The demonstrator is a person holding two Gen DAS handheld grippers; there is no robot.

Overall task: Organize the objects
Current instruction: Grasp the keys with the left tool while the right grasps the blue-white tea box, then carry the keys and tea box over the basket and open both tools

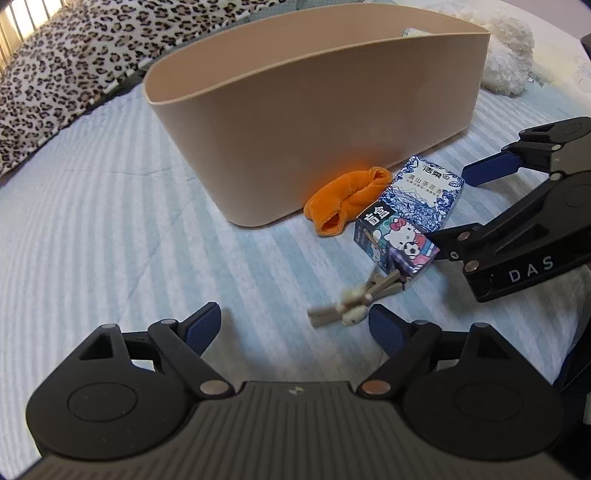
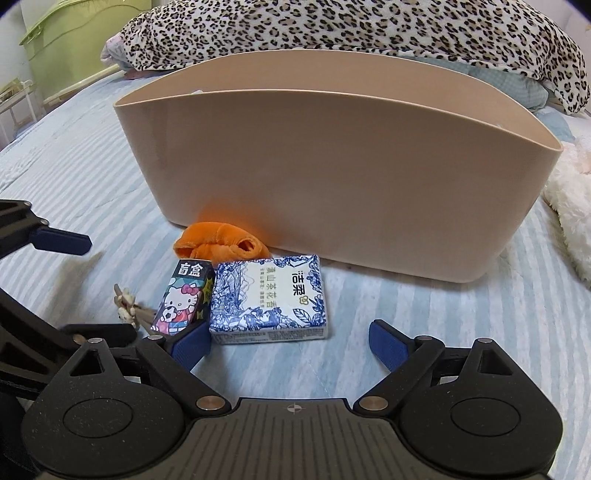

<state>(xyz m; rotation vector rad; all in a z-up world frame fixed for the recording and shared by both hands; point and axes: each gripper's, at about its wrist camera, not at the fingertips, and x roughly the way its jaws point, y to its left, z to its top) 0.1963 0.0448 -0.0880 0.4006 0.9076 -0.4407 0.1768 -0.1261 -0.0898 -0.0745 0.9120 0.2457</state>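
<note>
Pick-up step in hand: right gripper and left gripper both with jaws apart and empty, blue-and-white printed tissue pack lying just near of tall beige plastic bin; next, likely straddling and clamping pack, then lifting over rim.

A bed's pale blue striped quilt fills the foreground. A leopard-print blanket lies heaped along its far side, with a fluffy white throw at one edge. Past the bed stands a lime-green plastic bin, and daylight falls through window bars.
</note>
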